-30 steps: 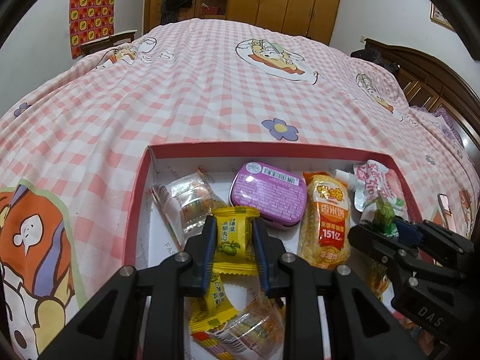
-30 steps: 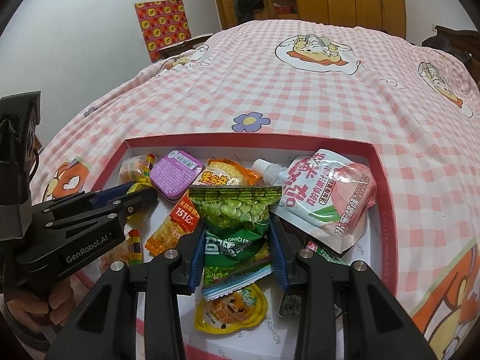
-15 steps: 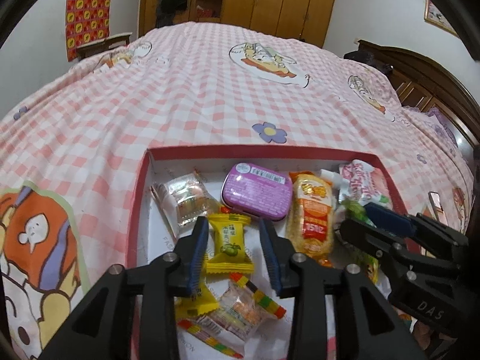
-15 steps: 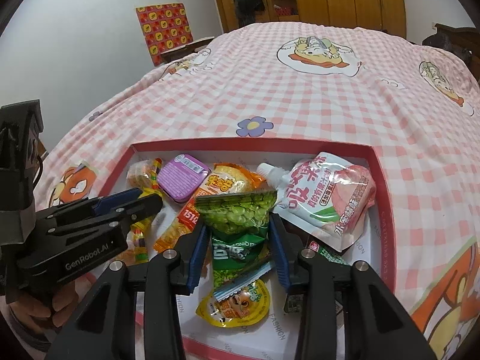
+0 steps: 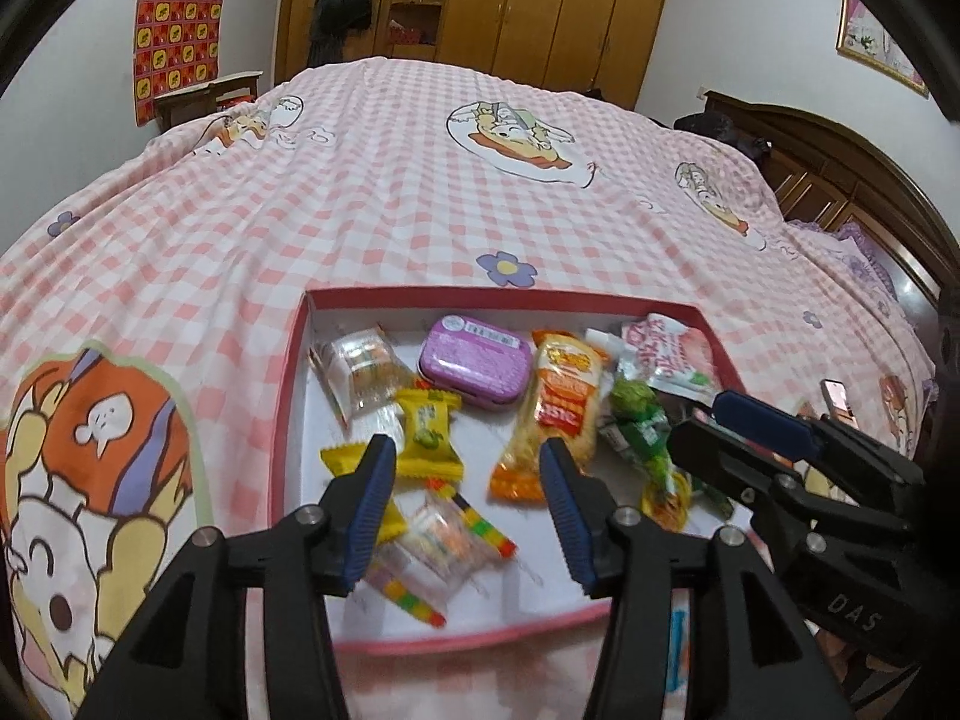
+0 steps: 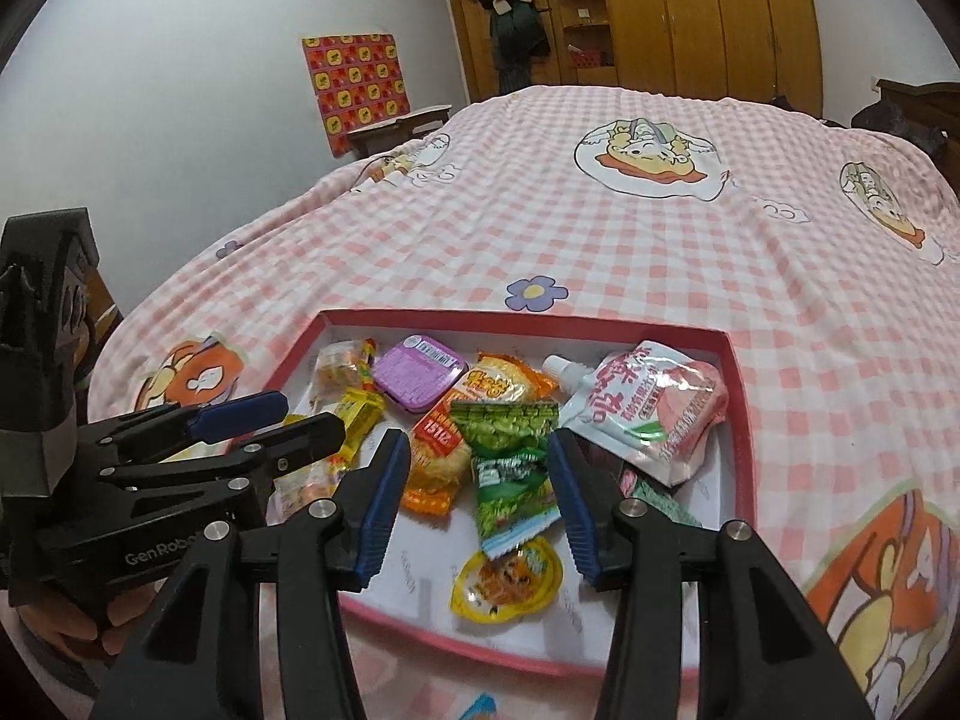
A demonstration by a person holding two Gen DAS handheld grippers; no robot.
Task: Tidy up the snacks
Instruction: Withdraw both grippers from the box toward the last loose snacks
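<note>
Hovering over the near part of the red-rimmed box [image 5: 288, 396], both grippers are letting go: the left gripper [image 5: 468, 483] has its jaws opening with nothing pinched between them, and the right gripper [image 6: 480, 489] is opening too, its blue pads standing clear on either side of the green pea packet [image 6: 510, 468], which lies loose on the box floor. Just ahead of the left gripper sits the yellow candy [image 5: 429, 432], with a purple tin [image 5: 474, 363] farther ahead and an orange cracker pack [image 5: 555, 414] ahead and to its right; beneath its jaws lies a clear packet of coloured sweets [image 5: 438, 540]. Ahead and to the right of the right gripper rests a pink drink pouch [image 6: 654, 414], and just below its jaws a round yellow jelly cup [image 6: 507, 579]. The main risk, as I judge it, is crowding: the two grippers work close together over one small box, so a careless swing could knock them into each other or sweep light packets over the low rim onto the bedspread [image 5: 420, 180]. The pea packet overlaps its neighbours, so a fingertip rising unevenly may snag a crinkled edge and drag it. The soft bedding may also let the box tip if a gripper presses on its edge.
</note>
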